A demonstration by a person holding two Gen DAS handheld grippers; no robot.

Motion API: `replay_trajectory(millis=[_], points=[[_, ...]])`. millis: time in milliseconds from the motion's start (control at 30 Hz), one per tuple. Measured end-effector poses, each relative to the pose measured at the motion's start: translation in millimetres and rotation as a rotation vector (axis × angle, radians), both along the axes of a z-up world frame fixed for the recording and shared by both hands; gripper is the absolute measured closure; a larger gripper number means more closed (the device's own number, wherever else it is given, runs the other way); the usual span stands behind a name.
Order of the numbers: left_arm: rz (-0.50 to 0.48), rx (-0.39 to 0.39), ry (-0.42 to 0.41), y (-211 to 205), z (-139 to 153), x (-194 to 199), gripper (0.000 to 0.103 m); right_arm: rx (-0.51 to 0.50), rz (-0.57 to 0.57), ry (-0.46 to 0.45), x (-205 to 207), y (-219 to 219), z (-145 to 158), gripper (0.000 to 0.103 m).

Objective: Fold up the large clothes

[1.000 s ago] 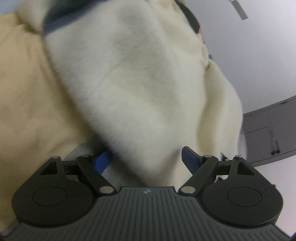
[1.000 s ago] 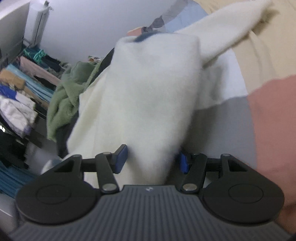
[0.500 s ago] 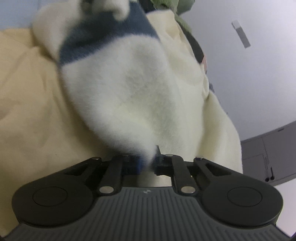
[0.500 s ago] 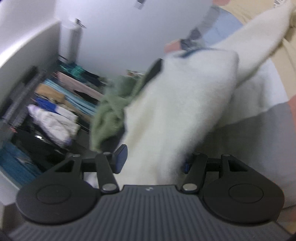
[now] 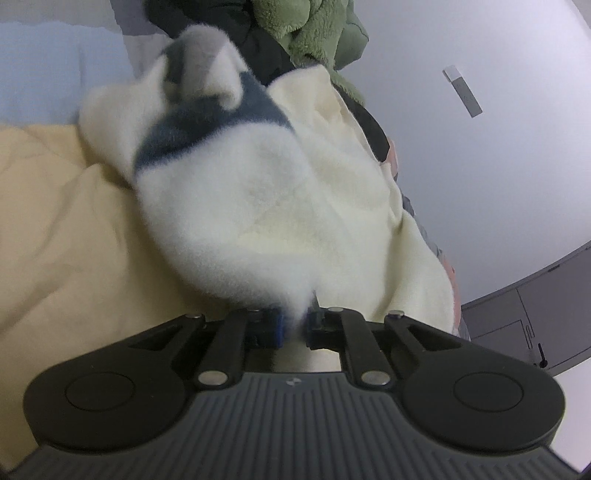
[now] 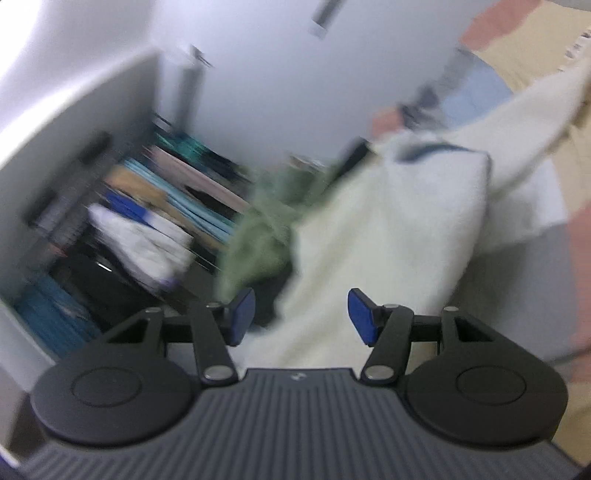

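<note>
Left wrist view: the left gripper (image 5: 295, 326) is clamped tight on a fold of the cream fleece garment (image 5: 258, 206), its blue-padded fingers (image 5: 277, 328) drawn in until only a thin pinch of pile separates them. The fleece rises from the jaws in a thick, rounded mass that fills the middle of the view. A dark blue band (image 5: 207, 122) crosses it near the top, where the cloth bunches into a grey-and-white tuft, partly blurred. The garment lies over a pale yellow bedcover (image 5: 59, 229) that spreads to the left. Behind its upper edge sit a green fleece item (image 5: 314, 29) and some dark clothing (image 5: 266, 48). A white wall (image 5: 498, 184) and a grey cabinet (image 5: 524, 325) fill the right side.

Right wrist view: the right gripper (image 6: 301, 315) holds nothing, its two blue pads (image 6: 242, 314) standing wide apart. The cream fleece garment (image 6: 388, 251) lies beyond and between the fingers; whether the pads brush it cannot be told through the motion blur. The fleece stretches up and to the right, with a strip of the dark blue band (image 6: 436, 149) at its upper fold and one long flap reaching toward the pale yellow bedcover (image 6: 535, 48). Just left of the garment sits the green fleece item (image 6: 258, 240). Further left, shelves of stacked folded clothes (image 6: 147, 221) stand in a white cupboard, all smeared by blur. Pink and grey panels of bedding (image 6: 517, 288) show at the right edge.
</note>
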State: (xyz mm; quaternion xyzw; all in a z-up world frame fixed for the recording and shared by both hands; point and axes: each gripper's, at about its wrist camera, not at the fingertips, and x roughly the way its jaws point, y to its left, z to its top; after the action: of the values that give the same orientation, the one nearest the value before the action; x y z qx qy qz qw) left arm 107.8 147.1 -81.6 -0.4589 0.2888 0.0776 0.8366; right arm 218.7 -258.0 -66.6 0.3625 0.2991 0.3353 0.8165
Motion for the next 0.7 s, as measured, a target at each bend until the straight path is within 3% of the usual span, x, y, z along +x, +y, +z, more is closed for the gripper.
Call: replay_trajectory(millis=[167,233,433,567,700], points=[[-0.004,0.004,0.016,-1.8,-0.8,8.6,0.091,-0.338,-0.044,0.128,11.6,22.2,-19.1,0.043],[0.0,-0.002,0.022,0.6,-1.6,11.1,0.091,-0.43,-0.06,0.136,10.4,27.7,-20.2,0.043],[0.023,-0.008,0.04,6.7,-3.9,16.4,0.091,-0.375,-0.093,0.174,20.7,18.5,-27.0,0.04],[0.029,-0.016,0.042,9.1,-5.7,20.6,0.091,-0.279,-0.102,0.221,29.4,14.3,-37.8,0.039],[0.042,-0.02,0.037,13.4,-5.5,24.2,0.091,-0.153,-0.035,0.209,42.1,22.0,-49.2,0.039]])
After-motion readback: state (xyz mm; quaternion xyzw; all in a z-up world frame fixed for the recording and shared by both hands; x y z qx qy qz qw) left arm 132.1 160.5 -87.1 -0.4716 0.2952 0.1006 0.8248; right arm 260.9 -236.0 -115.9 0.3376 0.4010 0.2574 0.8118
